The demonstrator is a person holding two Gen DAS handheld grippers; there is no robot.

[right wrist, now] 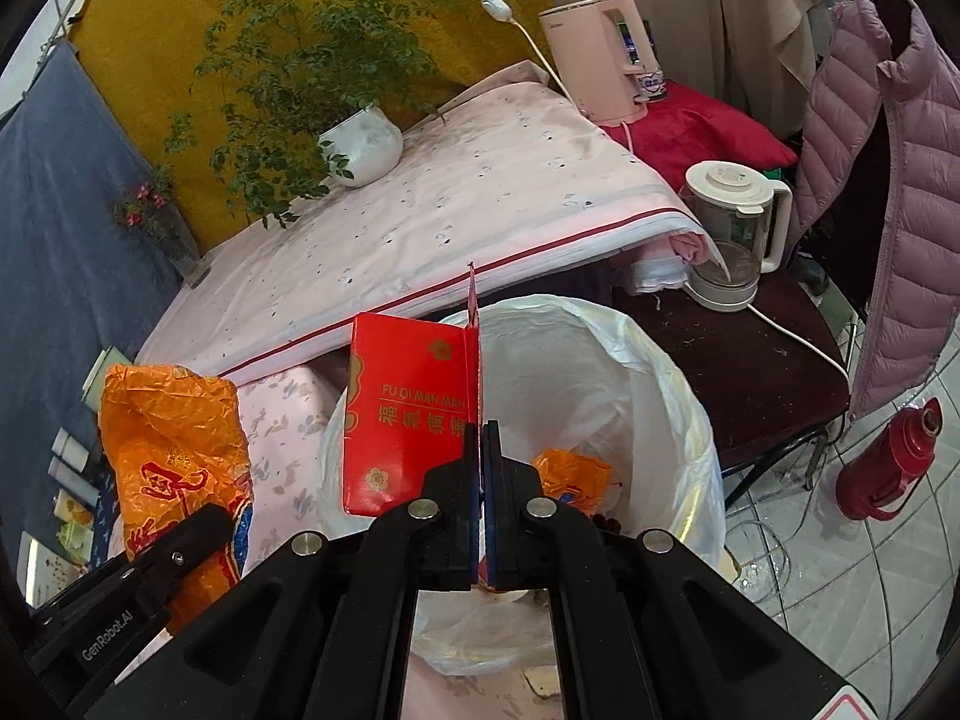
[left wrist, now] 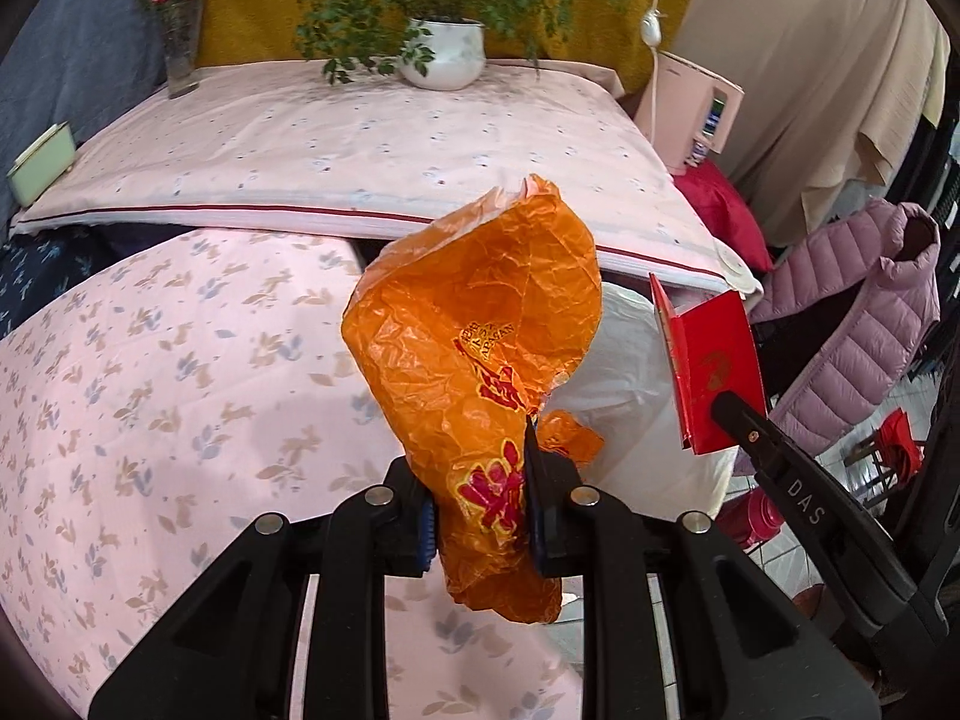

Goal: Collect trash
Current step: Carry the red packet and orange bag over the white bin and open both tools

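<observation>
- Red envelope [right wrist: 408, 414] is pinched upright in the clenched right gripper [right wrist: 482, 438]; white-lined trash bin [right wrist: 672, 372] mouth is seen directly beyond, at 12 o'clock.
- Orange plastic bag [left wrist: 474, 360] is clamped by the left gripper [left wrist: 480, 516], with the bin at its 2 o'clock; the right is judged nearer.

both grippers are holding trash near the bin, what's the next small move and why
Probably open the right gripper to drop the red packet. Its jaws are shut on the packet's edge, and the packet hangs above the open white bin bag, where an orange scrap already lies. The left gripper, shut on the orange wrapper, sits off to the bin's side and should follow.
</observation>
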